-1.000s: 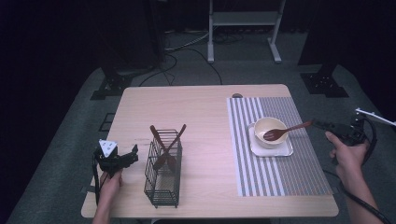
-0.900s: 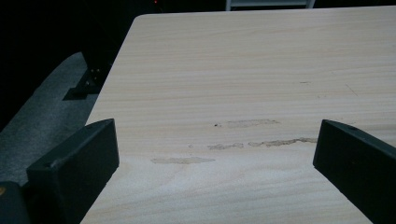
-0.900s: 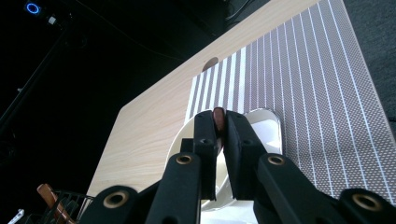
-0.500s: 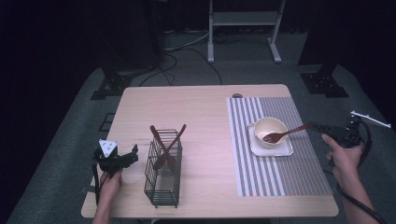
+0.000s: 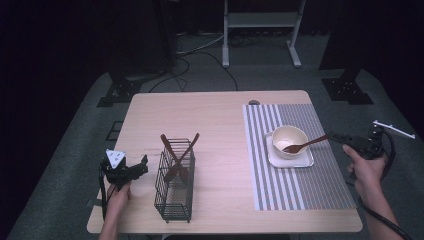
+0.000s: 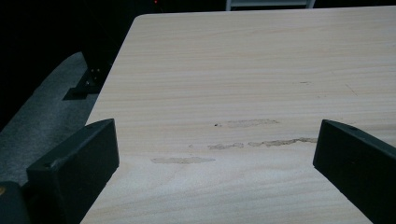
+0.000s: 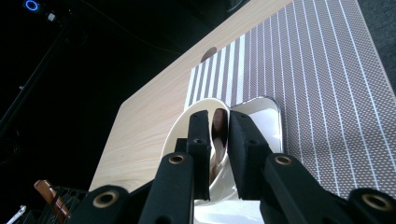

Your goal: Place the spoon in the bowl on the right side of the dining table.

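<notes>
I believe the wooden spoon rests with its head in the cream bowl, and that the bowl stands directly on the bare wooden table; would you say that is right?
Not quite. The wooden spoon does rest with its head in the cream bowl, but the bowl stands on a white square plate that lies on the striped placemat, not on the bare wooden table. The high view shows this.

My three cameras around the table (image 5: 220,115)

I watch it from high at its near side, facing forward; the left gripper view skims its bare wood close up; the right shares the striped mat (image 7: 322,79) with the high view.
</notes>
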